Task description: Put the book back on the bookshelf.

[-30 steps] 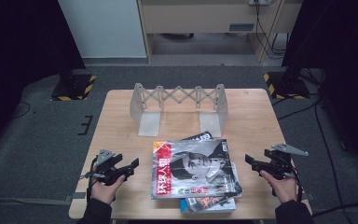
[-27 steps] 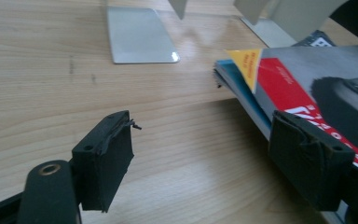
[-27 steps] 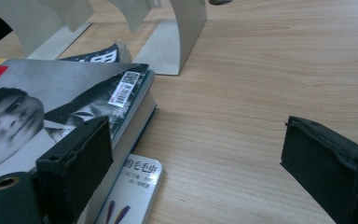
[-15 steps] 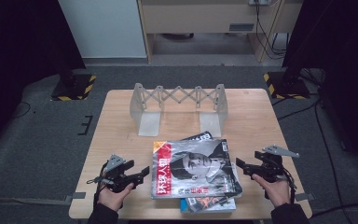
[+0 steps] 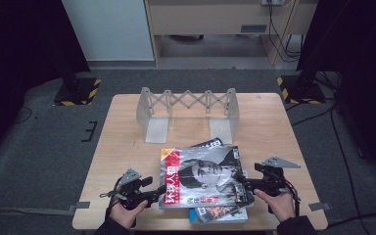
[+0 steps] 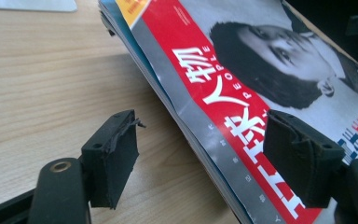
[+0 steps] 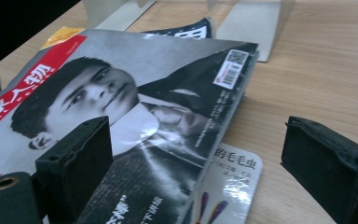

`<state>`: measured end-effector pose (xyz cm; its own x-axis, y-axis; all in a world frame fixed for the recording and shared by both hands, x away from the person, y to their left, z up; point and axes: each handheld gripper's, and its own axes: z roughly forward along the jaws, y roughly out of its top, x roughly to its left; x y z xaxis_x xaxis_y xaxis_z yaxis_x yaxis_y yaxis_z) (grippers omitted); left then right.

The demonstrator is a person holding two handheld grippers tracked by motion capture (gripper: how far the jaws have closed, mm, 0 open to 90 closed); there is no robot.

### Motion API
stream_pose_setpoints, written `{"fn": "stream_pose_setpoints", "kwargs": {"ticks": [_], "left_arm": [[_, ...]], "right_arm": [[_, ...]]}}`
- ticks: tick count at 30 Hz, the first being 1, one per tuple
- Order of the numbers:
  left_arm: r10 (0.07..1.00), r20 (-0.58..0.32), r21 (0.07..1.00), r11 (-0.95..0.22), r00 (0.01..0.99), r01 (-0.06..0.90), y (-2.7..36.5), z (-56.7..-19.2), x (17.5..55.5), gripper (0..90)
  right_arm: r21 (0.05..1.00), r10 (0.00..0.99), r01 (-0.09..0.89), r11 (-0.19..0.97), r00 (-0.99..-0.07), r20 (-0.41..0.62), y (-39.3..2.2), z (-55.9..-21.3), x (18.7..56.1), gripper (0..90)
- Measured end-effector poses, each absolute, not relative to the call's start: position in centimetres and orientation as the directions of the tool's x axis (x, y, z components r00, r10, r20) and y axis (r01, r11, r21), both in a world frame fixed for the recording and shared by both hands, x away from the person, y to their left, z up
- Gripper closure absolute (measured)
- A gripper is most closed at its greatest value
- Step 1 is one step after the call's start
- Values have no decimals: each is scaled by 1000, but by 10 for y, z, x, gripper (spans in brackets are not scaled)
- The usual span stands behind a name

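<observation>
A stack of magazines (image 5: 203,176) lies at the front middle of the wooden table (image 5: 274,132); the top one has a red title band and a black-and-white portrait. My left gripper (image 5: 155,192) is at the stack's left edge. In the left gripper view (image 6: 205,149) its jaws straddle the top magazine's (image 6: 242,93) edge, one over the table, one over the cover, without pressing; they have just closed a little. My right gripper (image 5: 242,182) is open at the stack's right edge, and in the right gripper view (image 7: 196,149) one jaw is over the cover (image 7: 135,102), the other over bare table.
A translucent grey expanding rack (image 5: 188,105) stands across the back of the table, its base plates (image 7: 251,23) just beyond the stack. A dark magazine (image 5: 210,143) pokes out behind the stack and a colourful booklet (image 7: 230,182) sticks out at its front right corner.
Both hands have moved inward toward the magazine stack, the left gripper rightward to its left edge and the right gripper leftward to its right edge.
</observation>
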<state>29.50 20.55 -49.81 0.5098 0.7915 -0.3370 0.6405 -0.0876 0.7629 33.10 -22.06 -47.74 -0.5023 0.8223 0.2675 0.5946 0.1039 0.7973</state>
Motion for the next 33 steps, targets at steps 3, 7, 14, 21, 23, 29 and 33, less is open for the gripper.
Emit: {"fn": "stream_pose_setpoints", "kwargs": {"ticks": [3, 7, 14, 21, 23, 29, 33], "left_arm": [[780, -357, 744, -95, 514, 661, 204, -502, 295, 257], [758, -388, 722, -103, 524, 684, 201, -506, 296, 252], [729, -443, 704, -77, 521, 706, 196, -513, 299, 210], [693, -481, 697, -69, 537, 714, 189, -519, 304, 182], [681, -493, 694, -68, 542, 717, 187, -520, 305, 188], [668, -506, 689, -67, 546, 722, 189, -515, 304, 282], [641, -544, 693, -20, 542, 720, 197, -505, 302, 418]], "right_arm": [[795, 812, 596, 111, -516, 273, -218, -480, 331, 94], [783, 802, 611, 118, -524, 288, -216, -486, 332, 98], [757, 774, 640, 134, -544, 323, -209, -493, 334, 118], [748, 761, 646, 150, -558, 329, -204, -497, 335, 117], [745, 758, 648, 155, -562, 331, -204, -498, 335, 117], [742, 748, 653, 154, -567, 344, -203, -499, 335, 117], [744, 753, 649, 158, -567, 335, -202, -500, 335, 116]]}}
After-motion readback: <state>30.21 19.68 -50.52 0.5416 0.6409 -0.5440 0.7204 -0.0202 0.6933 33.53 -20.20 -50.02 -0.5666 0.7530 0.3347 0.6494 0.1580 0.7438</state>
